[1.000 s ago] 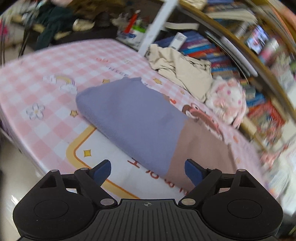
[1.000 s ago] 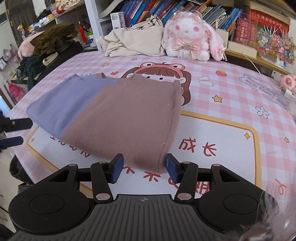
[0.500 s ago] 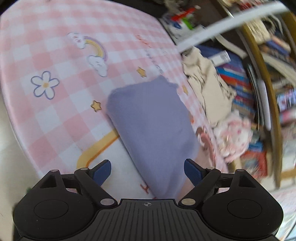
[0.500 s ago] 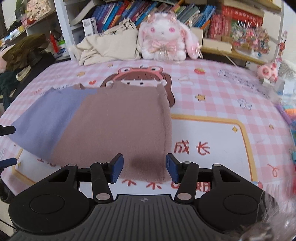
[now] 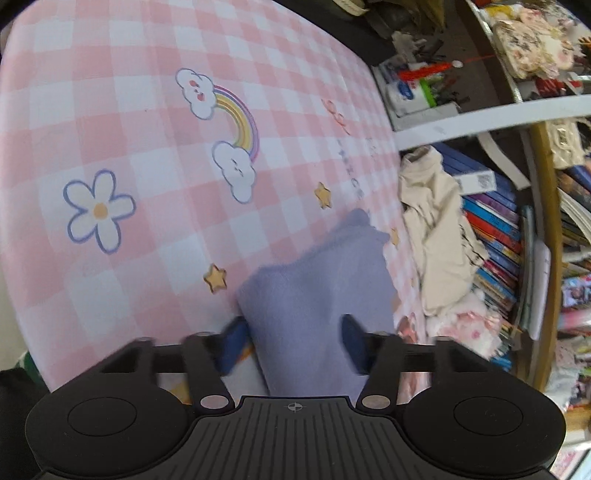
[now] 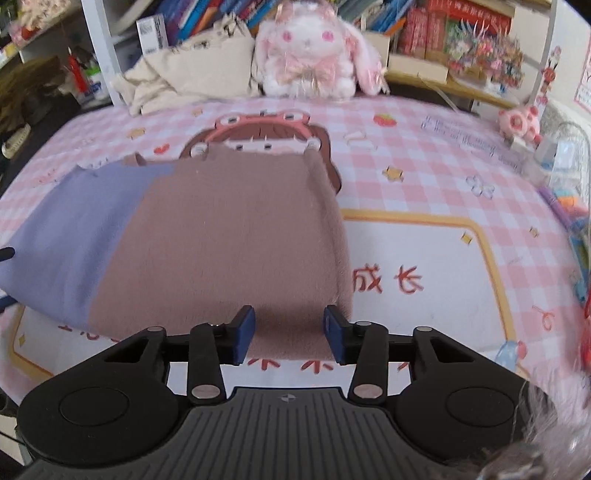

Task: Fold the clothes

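A folded two-tone garment, lilac on the left and brown on the right [image 6: 207, 240], lies flat on the pink checked tablecloth [image 6: 424, 184]. My right gripper [image 6: 290, 334] is open, its blue pads astride the brown part's near edge. In the left wrist view my left gripper [image 5: 291, 339] is open, its blue pads either side of the lilac end [image 5: 317, 295] of the garment. The left gripper's tips just show at the left edge of the right wrist view [image 6: 5, 254].
A beige garment [image 6: 192, 70] is heaped at the table's far edge beside a pink plush rabbit [image 6: 310, 48]. Bookshelves [image 6: 461, 33] stand behind. Small toys and clutter [image 6: 524, 122] sit at the right edge. The table's left edge [image 5: 22, 332] drops to the floor.
My left gripper has swung and moved in over the lilac end, its jaws narrower than before. My right gripper has moved forward over the brown edge.
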A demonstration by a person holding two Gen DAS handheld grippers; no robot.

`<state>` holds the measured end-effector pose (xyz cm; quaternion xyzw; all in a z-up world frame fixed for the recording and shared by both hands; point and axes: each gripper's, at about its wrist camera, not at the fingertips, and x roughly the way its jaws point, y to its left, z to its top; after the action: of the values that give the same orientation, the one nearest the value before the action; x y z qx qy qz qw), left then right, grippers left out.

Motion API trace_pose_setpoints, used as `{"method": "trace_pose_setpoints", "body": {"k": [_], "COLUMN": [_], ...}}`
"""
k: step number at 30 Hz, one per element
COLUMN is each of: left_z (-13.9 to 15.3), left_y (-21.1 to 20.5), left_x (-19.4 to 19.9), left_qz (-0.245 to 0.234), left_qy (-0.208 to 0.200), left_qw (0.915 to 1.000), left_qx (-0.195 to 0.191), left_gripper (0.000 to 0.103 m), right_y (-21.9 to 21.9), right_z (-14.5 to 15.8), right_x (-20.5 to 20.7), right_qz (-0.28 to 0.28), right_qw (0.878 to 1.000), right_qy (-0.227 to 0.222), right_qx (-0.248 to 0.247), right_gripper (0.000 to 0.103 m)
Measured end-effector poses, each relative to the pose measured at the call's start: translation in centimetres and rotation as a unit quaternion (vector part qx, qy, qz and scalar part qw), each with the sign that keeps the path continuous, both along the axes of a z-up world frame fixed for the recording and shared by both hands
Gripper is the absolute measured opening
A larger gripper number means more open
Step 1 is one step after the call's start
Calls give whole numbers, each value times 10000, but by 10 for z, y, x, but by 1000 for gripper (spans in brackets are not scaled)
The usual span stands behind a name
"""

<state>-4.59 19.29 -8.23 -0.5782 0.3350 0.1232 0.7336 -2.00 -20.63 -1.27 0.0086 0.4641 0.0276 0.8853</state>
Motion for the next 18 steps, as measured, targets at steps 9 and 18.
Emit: {"method": "trace_pose_setpoints", "body": {"k": [9, 18], "left_z": [3, 11], "left_y": [28, 92], "left_x": [5, 4], "left_qz": [-124, 39], "left_qy": [-138, -436], "left_qw": [9992, 9938], "left_qx": [352, 1017], "left_gripper": [11, 12], "right_y": [32, 112], "right_z": [-13, -21], "right_x": [17, 39], "right_qz": [283, 1435], "right_qw": [9996, 9895], "right_qy": [45, -127], "right_qx": [-87, -118], "right_gripper": [38, 40]}}
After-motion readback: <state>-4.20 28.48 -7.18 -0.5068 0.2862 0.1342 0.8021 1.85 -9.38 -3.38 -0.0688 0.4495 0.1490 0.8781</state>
